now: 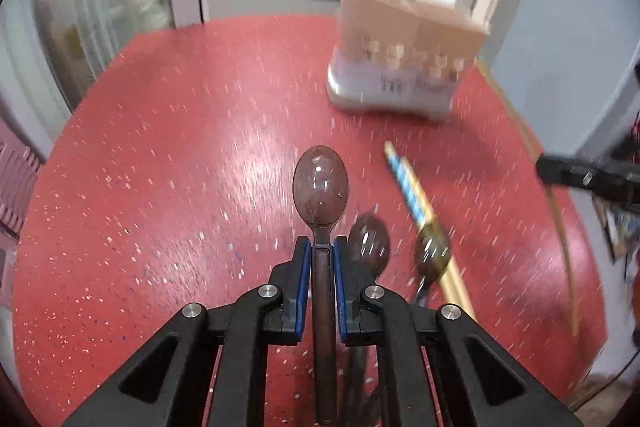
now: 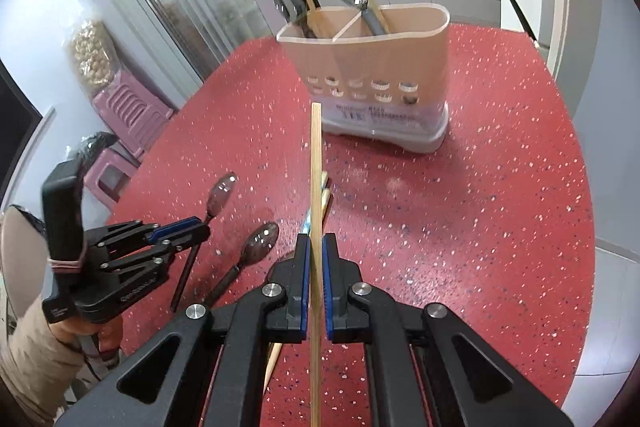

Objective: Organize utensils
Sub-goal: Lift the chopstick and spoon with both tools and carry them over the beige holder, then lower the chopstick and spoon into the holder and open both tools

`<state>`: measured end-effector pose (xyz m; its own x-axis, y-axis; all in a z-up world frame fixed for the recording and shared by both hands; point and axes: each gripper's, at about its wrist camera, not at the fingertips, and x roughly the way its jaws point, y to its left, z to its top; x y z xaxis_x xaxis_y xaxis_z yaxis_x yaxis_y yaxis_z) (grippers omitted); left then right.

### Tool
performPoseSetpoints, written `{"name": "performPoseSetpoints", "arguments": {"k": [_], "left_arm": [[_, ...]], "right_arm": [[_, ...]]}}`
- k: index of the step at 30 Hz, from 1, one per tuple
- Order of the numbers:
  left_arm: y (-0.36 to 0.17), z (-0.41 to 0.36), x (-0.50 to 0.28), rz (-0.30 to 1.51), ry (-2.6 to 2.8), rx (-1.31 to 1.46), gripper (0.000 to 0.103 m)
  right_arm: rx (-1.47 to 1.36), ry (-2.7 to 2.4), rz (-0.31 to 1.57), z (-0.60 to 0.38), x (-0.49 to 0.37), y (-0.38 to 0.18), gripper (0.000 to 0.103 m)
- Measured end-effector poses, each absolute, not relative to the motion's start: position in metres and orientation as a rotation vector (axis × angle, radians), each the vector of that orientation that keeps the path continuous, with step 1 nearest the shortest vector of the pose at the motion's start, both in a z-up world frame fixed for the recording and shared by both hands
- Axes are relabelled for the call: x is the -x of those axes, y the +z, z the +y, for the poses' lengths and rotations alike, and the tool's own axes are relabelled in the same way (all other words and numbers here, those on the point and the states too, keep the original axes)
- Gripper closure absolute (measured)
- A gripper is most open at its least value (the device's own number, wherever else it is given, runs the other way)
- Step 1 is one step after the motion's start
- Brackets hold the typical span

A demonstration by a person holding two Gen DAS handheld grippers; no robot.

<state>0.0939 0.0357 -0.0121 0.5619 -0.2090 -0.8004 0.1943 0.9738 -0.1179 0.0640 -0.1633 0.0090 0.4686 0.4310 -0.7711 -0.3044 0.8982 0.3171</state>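
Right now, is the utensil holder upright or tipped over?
Upright. The utensil holder stands on its grey base on the red table, open top up, with spoons and chopsticks sticking out.

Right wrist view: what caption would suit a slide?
Right gripper fingers pinch a chopstick aimed toward the utensil holder on the red table.

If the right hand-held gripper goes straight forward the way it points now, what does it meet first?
Probably the utensil holder. The right hand-held gripper holds a wooden chopstick whose tip points at the holder's lower front wall, so the tip would touch first. Depth is unclear.
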Motion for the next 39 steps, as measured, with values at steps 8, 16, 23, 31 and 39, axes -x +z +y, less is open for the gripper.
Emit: {"name": "performPoseSetpoints", "arguments": {"k": [8,16,23,31,39], "left_arm": [[0.045,0.028,-0.099,0.765,-0.231,0.088,0.067],[0.094,0.016,-0.126,0.629,-0.235,0.134,0.067],[0.128,0.008,-0.167,0.534,-0.221,0.178,0.067],[0.142,-0.012,-0.215,0.475,-0.192,0.177,0.067],[0.134,-0.020,-0.257,0.445,-0.169,0.208,0.067]], "right_arm": [[-0.158,0.437,0.894,-0.176,-0.072,0.044,0.097],[-0.167,0.417,0.797,-0.188,-0.096,0.087,0.097],[-0.191,0.407,0.725,-0.195,-0.130,0.120,0.097],[-0.208,0.388,0.652,-0.196,-0.178,0.138,0.097],[-0.234,0.346,0.599,-0.200,-0.227,0.131,0.097]]}}
